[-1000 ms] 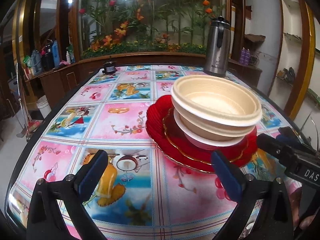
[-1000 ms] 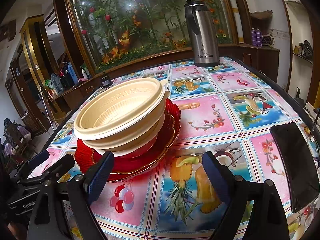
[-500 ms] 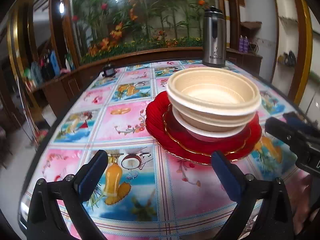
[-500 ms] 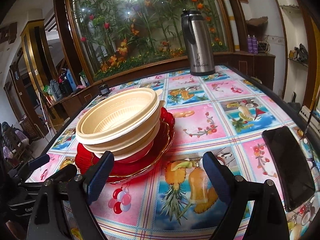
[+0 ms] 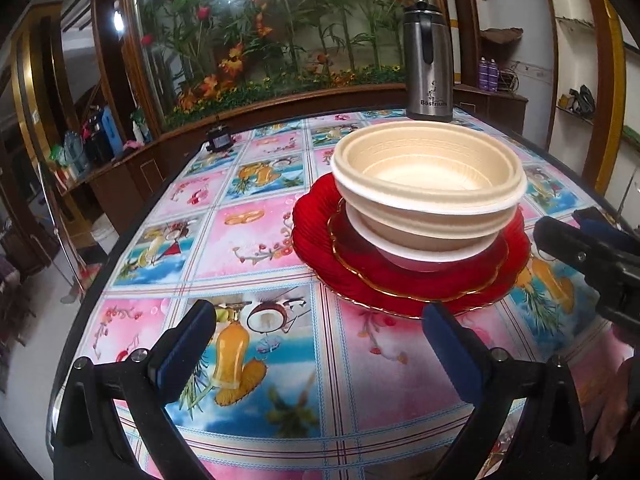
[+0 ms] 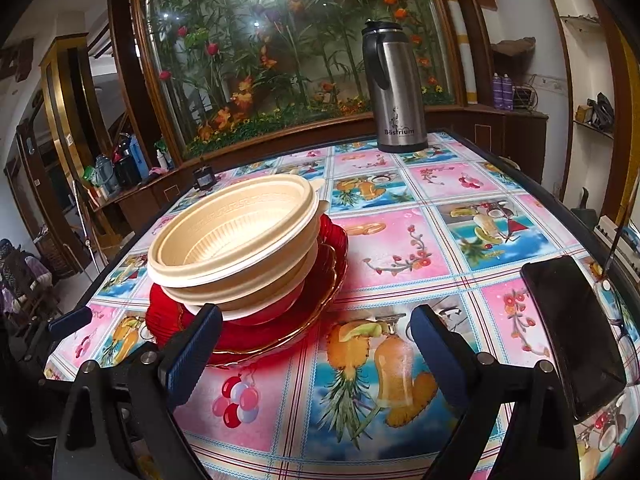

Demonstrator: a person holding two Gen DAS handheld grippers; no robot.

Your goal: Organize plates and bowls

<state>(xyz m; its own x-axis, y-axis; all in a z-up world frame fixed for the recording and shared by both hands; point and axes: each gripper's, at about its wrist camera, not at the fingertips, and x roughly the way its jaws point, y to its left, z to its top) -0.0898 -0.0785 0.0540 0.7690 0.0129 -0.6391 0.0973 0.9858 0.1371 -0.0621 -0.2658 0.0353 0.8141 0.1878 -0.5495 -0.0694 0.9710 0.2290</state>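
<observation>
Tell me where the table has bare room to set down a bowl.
Free: left of the red plates, toward the table edge; also between the plates and the flask. Crowded: the near right corner, taken by the phone.

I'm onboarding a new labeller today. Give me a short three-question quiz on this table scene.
1. True or false: the cream bowls sit stacked on the red plates.
2. Which gripper holds something? A) left gripper B) right gripper C) neither
3. Fill in: the dark phone lies on the stack's ___ side in the right wrist view.

Key: 1 true; 2 C, both are open and empty; 3 right.
</observation>
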